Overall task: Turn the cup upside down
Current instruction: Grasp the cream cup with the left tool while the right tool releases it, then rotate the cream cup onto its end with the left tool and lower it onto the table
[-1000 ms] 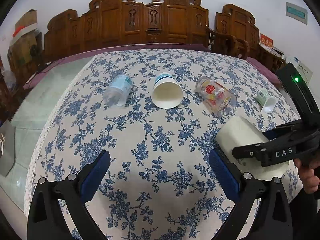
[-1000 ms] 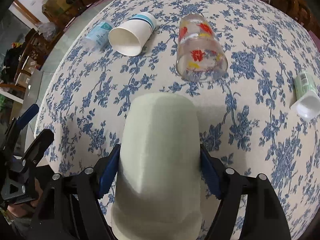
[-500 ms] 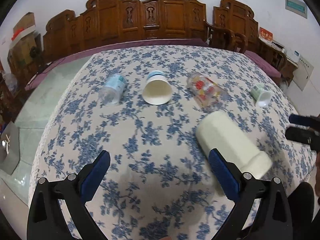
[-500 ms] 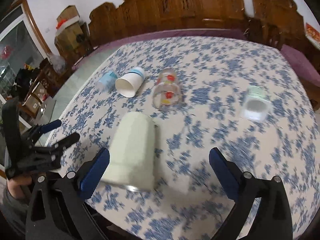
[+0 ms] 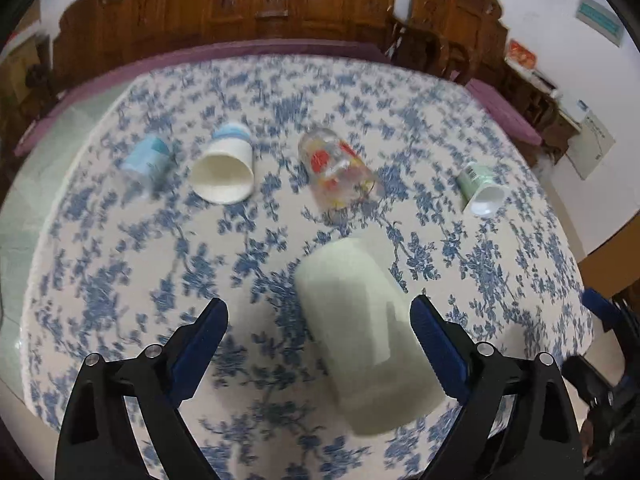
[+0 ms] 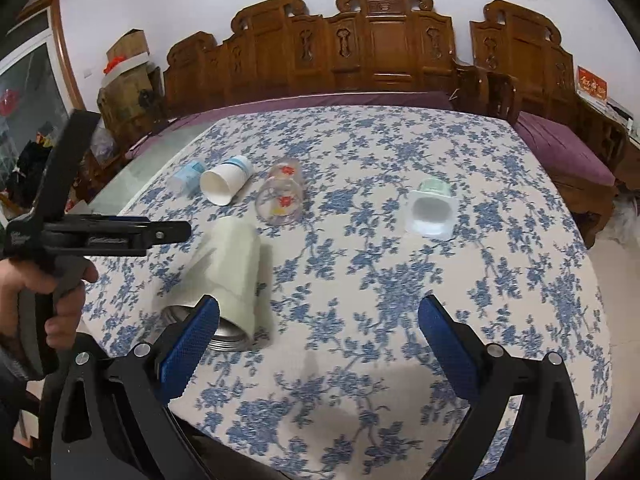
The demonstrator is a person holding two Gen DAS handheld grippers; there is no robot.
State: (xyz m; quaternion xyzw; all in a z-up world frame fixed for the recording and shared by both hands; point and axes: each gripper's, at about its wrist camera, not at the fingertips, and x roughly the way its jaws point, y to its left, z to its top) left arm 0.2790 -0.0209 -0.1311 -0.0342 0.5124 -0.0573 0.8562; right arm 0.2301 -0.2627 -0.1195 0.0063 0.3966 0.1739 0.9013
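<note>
A large pale cream cup [image 5: 364, 332] lies on its side on the blue-flowered tablecloth [image 5: 120, 264], with its metal-rimmed mouth toward the table's near edge. It also shows in the right wrist view [image 6: 228, 272]. My left gripper [image 5: 320, 344] is open, its fingers either side of the cup without touching it. My right gripper [image 6: 316, 340] is open and empty, to the right of the cup. The left gripper appears from the side in the right wrist view [image 6: 120, 234].
Other cups lie on their sides further back: a light blue one [image 5: 146, 160], a white paper one [image 5: 224, 172], a clear glass with red print [image 5: 340, 172] and a small green-and-white one [image 5: 480, 188]. Carved wooden benches [image 6: 380, 52] stand behind the table.
My right gripper let go of the cream cup, opened and drew back to the right. The cup now lies on the table. My left gripper moved over so its fingers flank the cup.
</note>
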